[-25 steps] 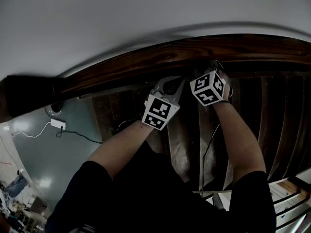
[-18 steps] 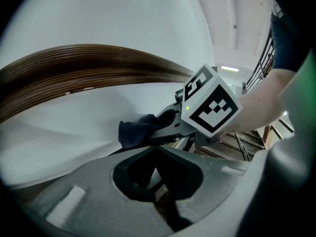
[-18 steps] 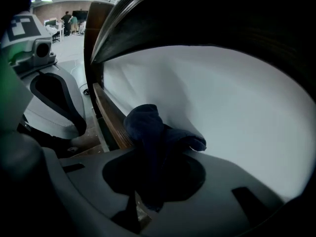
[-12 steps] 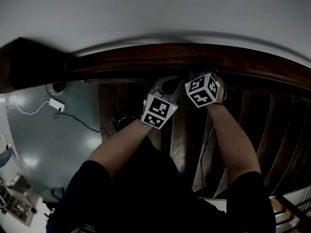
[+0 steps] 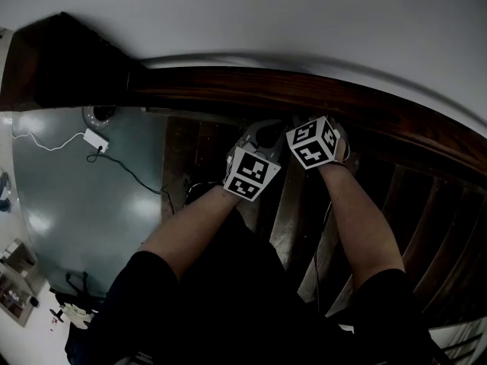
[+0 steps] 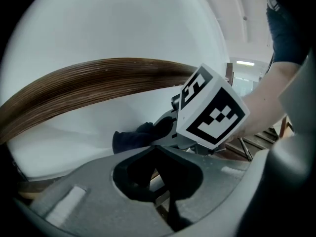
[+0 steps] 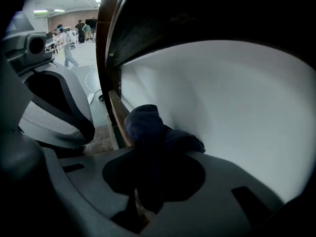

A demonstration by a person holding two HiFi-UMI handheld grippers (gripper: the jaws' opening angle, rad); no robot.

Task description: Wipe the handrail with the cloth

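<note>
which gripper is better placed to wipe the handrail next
Right. The right gripper is shut on the dark cloth up at the handrail; the left gripper is shut on nothing beside it.

The handrail (image 5: 304,90) is dark brown with lengthwise grain. The cloth (image 7: 148,127) appears navy. The wall (image 5: 266,14) is white; the floor (image 5: 76,204) grey-green.

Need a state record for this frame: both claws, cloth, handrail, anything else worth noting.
left claw: shut, empty, next to the right one
right claw: shut on the cloth
cloth: dark blue, bunched, sticks out past the claw tips
handrail: dark wood, runs along the white wall, just beyond both claws
cloth touching handrail: cannot tell
other: white adapter on the floor below
</note>
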